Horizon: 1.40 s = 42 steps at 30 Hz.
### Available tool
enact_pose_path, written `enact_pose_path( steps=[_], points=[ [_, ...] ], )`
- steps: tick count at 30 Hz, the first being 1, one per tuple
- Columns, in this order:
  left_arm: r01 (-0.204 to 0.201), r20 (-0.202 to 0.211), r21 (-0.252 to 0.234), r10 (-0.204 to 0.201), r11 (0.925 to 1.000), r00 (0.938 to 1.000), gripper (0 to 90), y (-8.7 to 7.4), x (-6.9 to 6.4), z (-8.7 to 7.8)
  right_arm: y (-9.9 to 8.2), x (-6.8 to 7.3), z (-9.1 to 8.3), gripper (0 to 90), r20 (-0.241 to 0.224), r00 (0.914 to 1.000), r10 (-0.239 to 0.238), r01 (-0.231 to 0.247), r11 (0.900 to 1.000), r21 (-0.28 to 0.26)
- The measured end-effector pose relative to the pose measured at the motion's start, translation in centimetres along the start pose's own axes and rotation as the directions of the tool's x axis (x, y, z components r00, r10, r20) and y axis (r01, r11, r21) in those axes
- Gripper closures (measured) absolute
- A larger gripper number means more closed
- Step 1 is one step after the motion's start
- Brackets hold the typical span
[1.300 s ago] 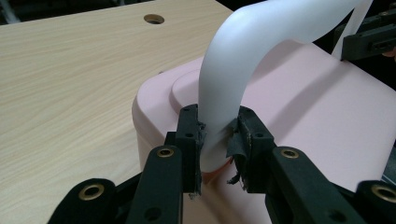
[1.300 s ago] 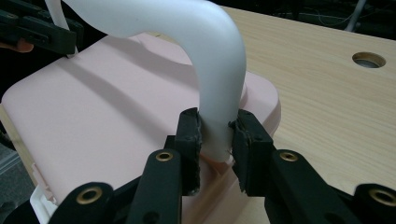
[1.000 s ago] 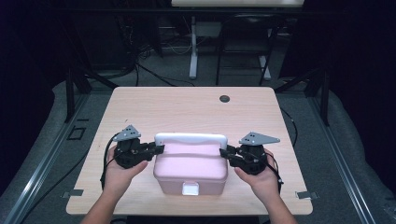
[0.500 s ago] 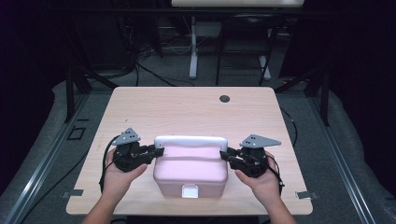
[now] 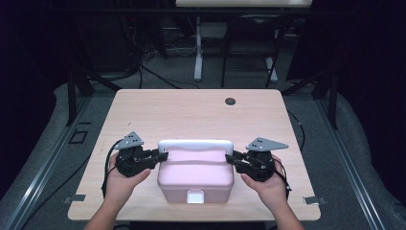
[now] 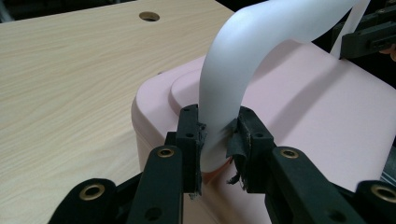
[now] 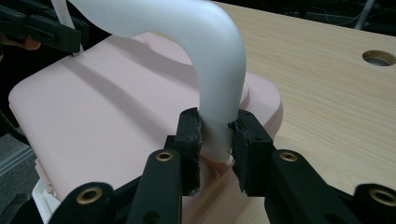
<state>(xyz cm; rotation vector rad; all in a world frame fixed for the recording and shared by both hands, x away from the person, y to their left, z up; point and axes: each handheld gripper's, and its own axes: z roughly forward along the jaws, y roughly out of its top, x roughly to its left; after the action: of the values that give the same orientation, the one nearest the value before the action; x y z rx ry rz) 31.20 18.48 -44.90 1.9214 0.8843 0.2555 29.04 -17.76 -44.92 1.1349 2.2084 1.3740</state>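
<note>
A pink box (image 5: 196,175) with a white front latch (image 5: 195,196) sits near the front edge of the wooden table (image 5: 191,115). Its white carrying handle (image 5: 195,144) arches over the lid. My left gripper (image 5: 160,155) is shut on the handle's left end, and in the left gripper view both pads press the white handle (image 6: 224,107) just above the pink lid (image 6: 303,121). My right gripper (image 5: 230,157) is shut on the handle's right end; in the right gripper view its pads clamp the handle (image 7: 219,93) over the lid (image 7: 107,116).
A round cable hole (image 5: 231,101) lies at the table's far middle. Dark stands, cables and a white table leg (image 5: 197,48) stand on the floor beyond the table. Metal rails run along both sides of the floor.
</note>
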Motion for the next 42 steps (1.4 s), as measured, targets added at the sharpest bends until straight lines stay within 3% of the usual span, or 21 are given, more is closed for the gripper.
enact_pose_path(
  steps=[9, 32, 36, 42],
  points=[
    [0.009, 0.008, -0.001, -0.009, 1.0, 0.9999, 73.7, 0.2, 0.2, 0.2, -0.1, -0.5, 0.4, 71.6, -0.011, 0.9998, 0.016, -0.016, 0.9997, -0.015],
    [0.017, 0.008, -0.017, -0.017, 0.9997, 0.9998, 72.7, 1.1, 0.4, -0.1, 0.6, -0.4, -0.2, 73.5, -0.018, 0.9998, -0.002, 0.001, 0.9984, -0.056],
    [0.033, 0.023, -0.033, -0.032, 0.9989, 0.9992, 69.2, 1.2, 0.4, -0.7, 0.6, -0.3, -0.3, 73.6, -0.015, 0.9999, -0.003, 0.002, 0.9981, -0.061],
    [0.005, 0.002, -0.033, -0.005, 0.9994, 1.0, 69.4, 0.8, 0.1, -2.0, 0.7, -0.4, -0.3, 73.6, -0.016, 0.9999, -0.003, 0.002, 0.9979, -0.064]
  ],
)
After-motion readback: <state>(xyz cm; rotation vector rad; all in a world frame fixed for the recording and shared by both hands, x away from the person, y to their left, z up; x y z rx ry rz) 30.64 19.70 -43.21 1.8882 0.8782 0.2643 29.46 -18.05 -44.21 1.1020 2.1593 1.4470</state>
